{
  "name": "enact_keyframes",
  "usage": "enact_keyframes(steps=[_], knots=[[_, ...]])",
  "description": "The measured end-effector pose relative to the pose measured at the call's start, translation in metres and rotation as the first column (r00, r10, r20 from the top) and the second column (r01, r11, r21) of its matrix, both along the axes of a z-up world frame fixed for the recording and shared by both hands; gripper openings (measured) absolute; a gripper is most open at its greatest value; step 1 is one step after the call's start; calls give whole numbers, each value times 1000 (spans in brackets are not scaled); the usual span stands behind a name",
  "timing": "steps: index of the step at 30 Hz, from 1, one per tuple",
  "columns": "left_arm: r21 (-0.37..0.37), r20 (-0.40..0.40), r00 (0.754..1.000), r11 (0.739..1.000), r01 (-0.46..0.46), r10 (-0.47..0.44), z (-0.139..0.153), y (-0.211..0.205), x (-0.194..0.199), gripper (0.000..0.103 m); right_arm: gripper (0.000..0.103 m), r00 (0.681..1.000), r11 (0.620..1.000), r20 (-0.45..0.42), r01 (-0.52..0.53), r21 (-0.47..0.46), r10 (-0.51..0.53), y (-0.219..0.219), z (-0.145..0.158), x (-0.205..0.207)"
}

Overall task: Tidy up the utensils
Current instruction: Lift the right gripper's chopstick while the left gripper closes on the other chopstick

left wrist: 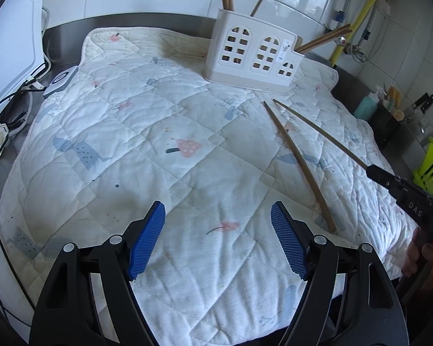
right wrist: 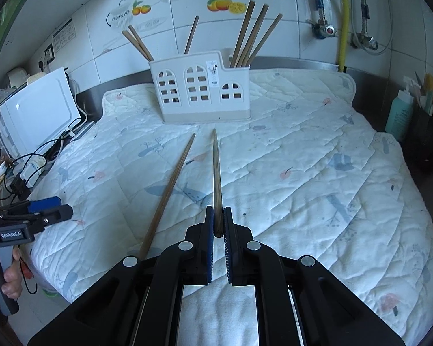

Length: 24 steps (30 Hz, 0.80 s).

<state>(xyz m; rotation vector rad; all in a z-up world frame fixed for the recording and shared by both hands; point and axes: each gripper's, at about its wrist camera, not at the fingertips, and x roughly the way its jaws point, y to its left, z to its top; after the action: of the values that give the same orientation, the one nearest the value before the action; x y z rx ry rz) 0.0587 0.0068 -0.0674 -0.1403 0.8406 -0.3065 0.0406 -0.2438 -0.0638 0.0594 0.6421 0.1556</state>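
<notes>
2 chopsticks are out of the holder [right wrist: 206,92], and most of the job looks done. The white house-shaped holder stands at the far side of the quilted mat [right wrist: 317,178], and already has chopsticks in all 3 compartments: 2 leaning out of the left one, 1 in the middle, and about 4 in the low right one, as the right wrist view shows them.

The right gripper [right wrist: 218,225] is clamped on the butt end of the held chopstick [right wrist: 216,173] — its blue pads pinch the stick tight, and the tip points straight toward the holder's base, stopping short of it. In the left wrist view the same stick runs out from the black jaw at the right edge, its tip near the holder. Whether it is lifted or dragging on the cloth I cannot tell for sure; it looks to sit just above the mat.

The loose chopstick [right wrist: 170,193] lies flat on the mat just to the left of the held one, the 2 converging toward the holder, apart at both ends.

The left gripper [left wrist: 218,239] hangs over bare mat with its fingers spread wide, holding nothing, well apart from both sticks.

What remains, by my reading: drop the held stick into a compartment, then fetch the loose one — 2 placements left.
</notes>
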Motion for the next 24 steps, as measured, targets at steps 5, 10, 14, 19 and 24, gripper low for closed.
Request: enact_keyframes(steps=[5,10,14,19,24], knots=[[-10,-7,998,997,70,-70,-2,-27,-1,74,7,999,1000,36,5,5,-5,-10,14,-7],[-13,6,989,989,150,-150,-1,-67,-4,70,7,998,1000,67,13,0,-13,-23,27,-16],[-3,17,977,978,211,-210,-2,-101,-5,55,6,996,1000,89,18,19,-19,-37,36,-21],[35,5,971,971,238,-238,-8,-131,-2,32,7,994,1000,111,13,19,-15,-46,42,-25],[39,-29,980,979,200,-199,-16,-134,4,23,7,992,1000,126,9,27,-13,-50,44,-27]])
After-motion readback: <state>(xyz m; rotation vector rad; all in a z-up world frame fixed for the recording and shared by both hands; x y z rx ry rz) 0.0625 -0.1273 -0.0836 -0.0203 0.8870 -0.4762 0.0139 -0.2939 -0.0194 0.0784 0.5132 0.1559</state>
